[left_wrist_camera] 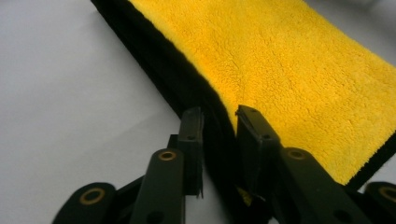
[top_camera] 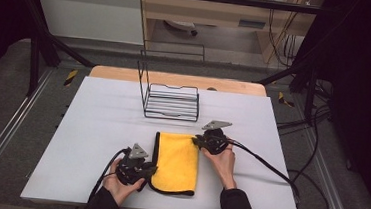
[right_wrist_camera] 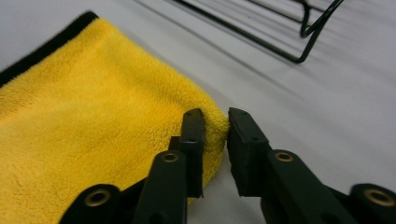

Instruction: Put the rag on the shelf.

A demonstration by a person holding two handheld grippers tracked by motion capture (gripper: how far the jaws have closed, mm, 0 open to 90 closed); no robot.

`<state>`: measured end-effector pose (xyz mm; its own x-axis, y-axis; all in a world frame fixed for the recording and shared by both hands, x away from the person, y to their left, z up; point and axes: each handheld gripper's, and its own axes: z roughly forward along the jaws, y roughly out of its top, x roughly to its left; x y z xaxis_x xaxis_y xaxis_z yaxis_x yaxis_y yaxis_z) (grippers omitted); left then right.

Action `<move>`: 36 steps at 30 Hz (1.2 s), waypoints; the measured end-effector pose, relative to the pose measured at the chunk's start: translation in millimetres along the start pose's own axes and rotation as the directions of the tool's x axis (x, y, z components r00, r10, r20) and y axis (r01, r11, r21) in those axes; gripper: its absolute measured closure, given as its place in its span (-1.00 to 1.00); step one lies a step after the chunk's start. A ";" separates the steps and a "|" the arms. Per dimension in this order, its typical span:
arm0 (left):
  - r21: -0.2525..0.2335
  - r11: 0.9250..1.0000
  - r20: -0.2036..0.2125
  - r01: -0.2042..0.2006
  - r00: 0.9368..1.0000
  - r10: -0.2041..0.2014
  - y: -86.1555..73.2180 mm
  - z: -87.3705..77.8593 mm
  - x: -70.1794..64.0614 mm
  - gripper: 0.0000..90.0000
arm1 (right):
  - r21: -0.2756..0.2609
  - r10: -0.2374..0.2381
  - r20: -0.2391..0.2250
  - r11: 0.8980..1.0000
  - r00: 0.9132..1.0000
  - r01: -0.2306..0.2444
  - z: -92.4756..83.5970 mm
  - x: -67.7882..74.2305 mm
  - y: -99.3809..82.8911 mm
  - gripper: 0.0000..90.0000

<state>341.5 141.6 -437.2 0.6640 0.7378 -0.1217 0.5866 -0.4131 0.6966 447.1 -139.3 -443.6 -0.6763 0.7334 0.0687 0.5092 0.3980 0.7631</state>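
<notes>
A folded yellow towel [top_camera: 176,161] with a black border lies flat on the white table [top_camera: 96,127], toward its front. My left gripper [top_camera: 151,170] is at the towel's left edge, near the front. In the left gripper view, its jaws [left_wrist_camera: 219,114] stand a little apart with the black folded edge of the towel [left_wrist_camera: 289,70] between them. My right gripper [top_camera: 195,141] is at the towel's far right corner. In the right gripper view, that gripper [right_wrist_camera: 212,119] has its jaws slightly parted, and the fluffy corner of the towel [right_wrist_camera: 93,130] sits loosely in the gap.
A black wire rack [top_camera: 171,103] stands on the table behind the towel, and its frame [right_wrist_camera: 303,32] lies just beyond my right gripper. Cables trail from both grippers toward the front and right. A wooden board edges the table's far side.
</notes>
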 end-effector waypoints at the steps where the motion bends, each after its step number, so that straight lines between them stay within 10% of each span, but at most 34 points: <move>1: -0.009 1.000 0.000 -0.006 1.000 0.006 1.4 -2.4 1.5 0.47 | -0.018 0.010 -0.002 1.000 1.000 -0.010 -3.9 -0.3 0.4 0.53; 10: -0.058 0.998 0.004 -0.014 1.000 0.014 20.7 -9.8 37.0 -0.26 | -0.077 0.040 -0.030 0.996 0.999 -0.042 -35.9 1.7 -9.7 -0.32; 14: -0.008 1.000 0.020 -0.012 1.000 0.012 28.7 -0.3 50.1 -0.56 | -0.080 0.059 -0.057 0.995 0.997 -0.063 -44.0 -0.6 -20.0 -0.55; 27: -0.036 0.999 -0.026 -0.016 1.000 0.015 59.5 23.0 59.4 -0.63 | -0.067 0.093 -0.065 0.993 0.994 -0.098 -59.7 0.8 -49.4 -0.88; 36: -0.027 0.998 -0.066 0.055 0.996 -0.057 69.1 51.7 69.2 -0.19 | -0.073 0.103 -0.059 0.992 0.993 -0.108 -64.0 1.2 -53.6 -0.91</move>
<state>452.0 136.5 -434.0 0.5974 0.7938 -0.1143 0.6098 -0.3570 0.7076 384.9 -195.0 -443.3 -0.6503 0.7368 0.1852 0.5389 0.2756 0.7960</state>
